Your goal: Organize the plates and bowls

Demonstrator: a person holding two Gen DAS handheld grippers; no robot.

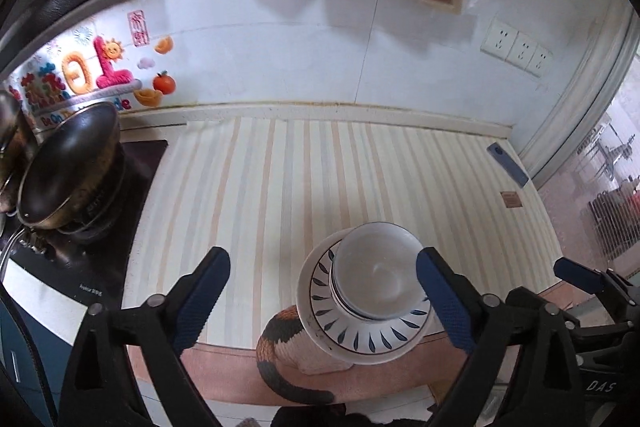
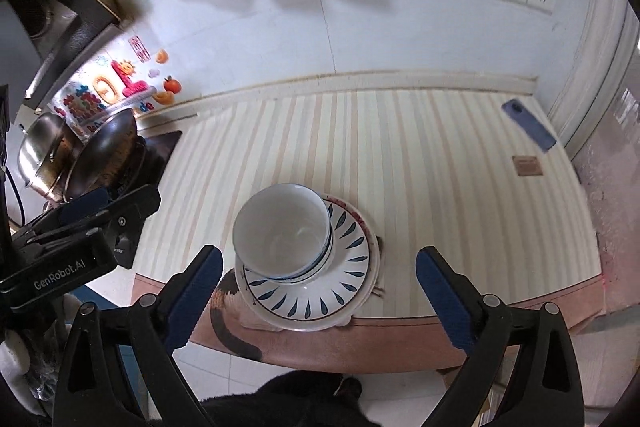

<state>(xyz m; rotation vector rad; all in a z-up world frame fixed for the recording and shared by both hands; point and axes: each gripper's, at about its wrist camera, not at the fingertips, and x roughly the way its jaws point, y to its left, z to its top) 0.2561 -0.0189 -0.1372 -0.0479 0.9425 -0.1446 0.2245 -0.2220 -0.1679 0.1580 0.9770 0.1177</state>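
We see the white bowls [image 2: 282,231] nested on the stacked plates [image 2: 308,291] at the near edge of the striped mat [image 2: 420,155]. Our left gripper [image 1: 323,293] and right gripper [image 2: 319,293] both gape wide, empty. A pan [image 1: 66,167] sits far left.

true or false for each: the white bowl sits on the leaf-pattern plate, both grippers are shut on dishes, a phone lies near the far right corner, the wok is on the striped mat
1. The white bowl sits on the leaf-pattern plate. True.
2. Both grippers are shut on dishes. False: the left gripper and the right gripper are both open and hold nothing.
3. A blue phone lies near the far right corner of the counter. True.
4. The wok stands on the striped mat. False: it sits on the stove, left of the mat.
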